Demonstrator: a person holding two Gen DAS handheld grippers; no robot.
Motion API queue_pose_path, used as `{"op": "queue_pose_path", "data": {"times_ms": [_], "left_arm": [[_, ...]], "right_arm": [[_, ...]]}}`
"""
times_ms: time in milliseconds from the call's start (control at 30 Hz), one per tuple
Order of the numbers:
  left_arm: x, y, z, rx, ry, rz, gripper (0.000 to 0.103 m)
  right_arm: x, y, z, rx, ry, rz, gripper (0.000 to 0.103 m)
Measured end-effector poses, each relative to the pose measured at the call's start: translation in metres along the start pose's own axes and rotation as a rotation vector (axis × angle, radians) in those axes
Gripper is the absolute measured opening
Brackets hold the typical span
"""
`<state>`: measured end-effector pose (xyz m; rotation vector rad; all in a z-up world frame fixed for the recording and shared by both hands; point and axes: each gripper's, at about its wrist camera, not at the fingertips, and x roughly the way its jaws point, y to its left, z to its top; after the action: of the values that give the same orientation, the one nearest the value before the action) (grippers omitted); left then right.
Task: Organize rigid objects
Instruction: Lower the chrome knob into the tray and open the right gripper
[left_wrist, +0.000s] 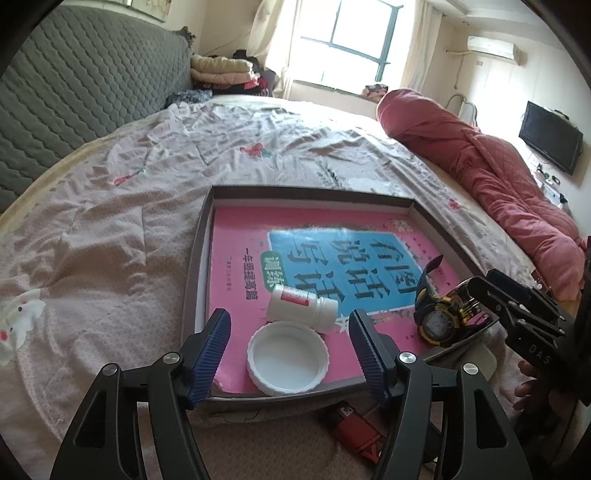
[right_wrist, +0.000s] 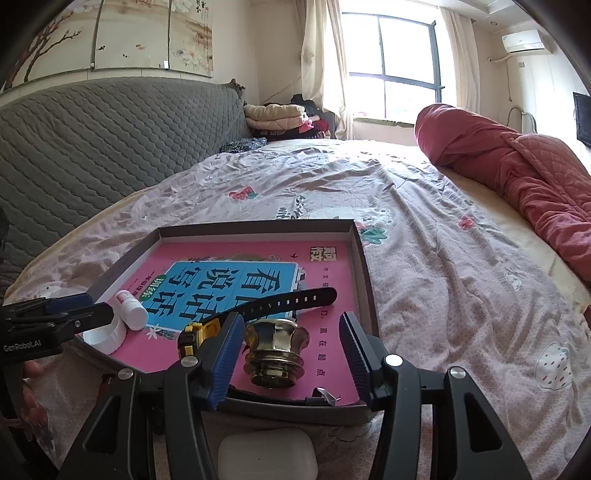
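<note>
Showing both tools at the near edge of the shallow grey cardboard tray, which lies on the bed's pale floral quilt and is lined by a pink workbook with a blue title panel. We hold the left gripper with its jaws wide apart around a white ribbed plastic lid, lying open side up near the tray's near left corner; the pads appear clear of it and grip nothing. Just behind the lid lies a small white pill bottle with a red label, on its side. We hold the right gripper equally wide, straddling a squat brass-coloured metal fitting standing by the near edge; again nothing is gripped. A black-and-yellow digital wristwatch rests against that fitting.

Outside the tray, on the quilt by its near edge, remain a red lighter and a white rounded earbud case; a white rabbit figurine sits well apart to the left.

We judge these risks: the soft quilt may let the tray tip under pressure; closing on the fitting may snag the watch strap; the bottle may roll if nudged.
</note>
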<state>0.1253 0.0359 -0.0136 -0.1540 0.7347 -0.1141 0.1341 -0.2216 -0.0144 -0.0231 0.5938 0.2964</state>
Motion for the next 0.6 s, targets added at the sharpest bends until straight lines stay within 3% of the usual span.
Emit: {"op": "queue_pose_path", "data": {"times_ms": [133,600], "left_arm": [[-0.014,-0.001,0.003,0.005,-0.044,0.000,0.072],[-0.043,-0.010,0.001,0.019,-0.066,0.056,0.074]], "right_arm": [[-0.004,-0.003,0.001,0.009,-0.012,-0.004,0.053],[-0.019,-0.008,0.000,0.023,-0.043,-0.007,0.053]]}}
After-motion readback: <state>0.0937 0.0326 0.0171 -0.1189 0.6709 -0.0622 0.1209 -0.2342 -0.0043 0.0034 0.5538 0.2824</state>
